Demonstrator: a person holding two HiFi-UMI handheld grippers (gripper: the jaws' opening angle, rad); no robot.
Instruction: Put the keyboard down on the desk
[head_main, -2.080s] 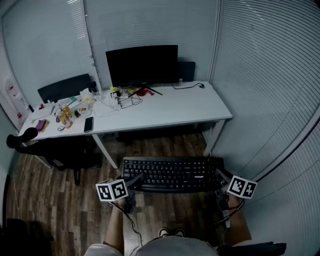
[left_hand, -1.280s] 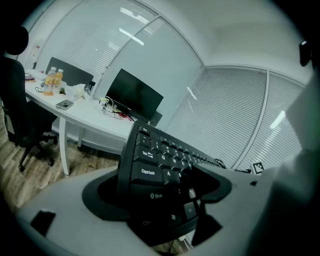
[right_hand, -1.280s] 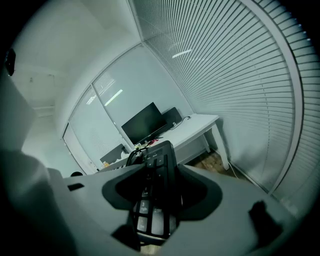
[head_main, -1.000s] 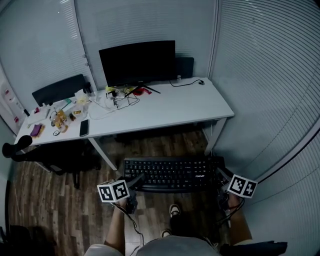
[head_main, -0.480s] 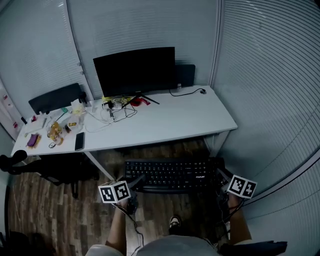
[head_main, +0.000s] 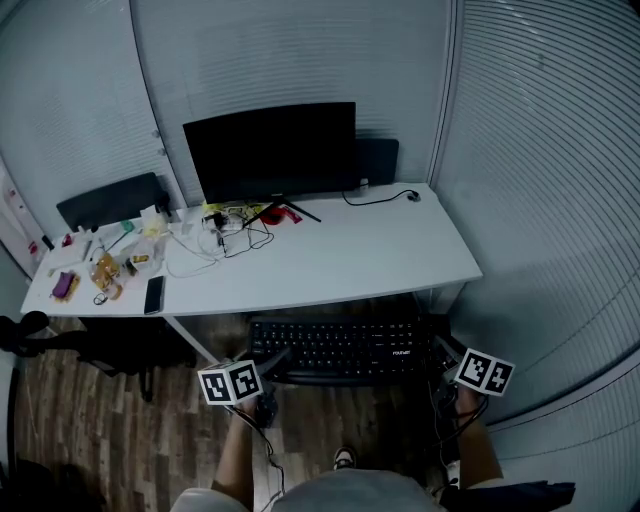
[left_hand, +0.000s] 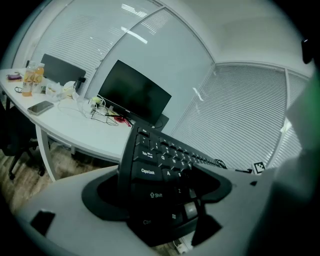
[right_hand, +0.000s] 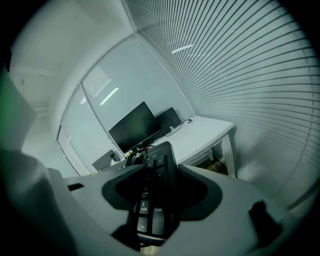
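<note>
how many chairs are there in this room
2. One black chair stands behind the desk at its left end. A second chair sits in front of the desk, partly tucked under that same end. Others may be hidden outside the view.

You've walked in: the desk has closed up ahead of your left gripper and right gripper. Its front edge now sits just beyond the keyboard, where a strip of floor showed before.
</note>
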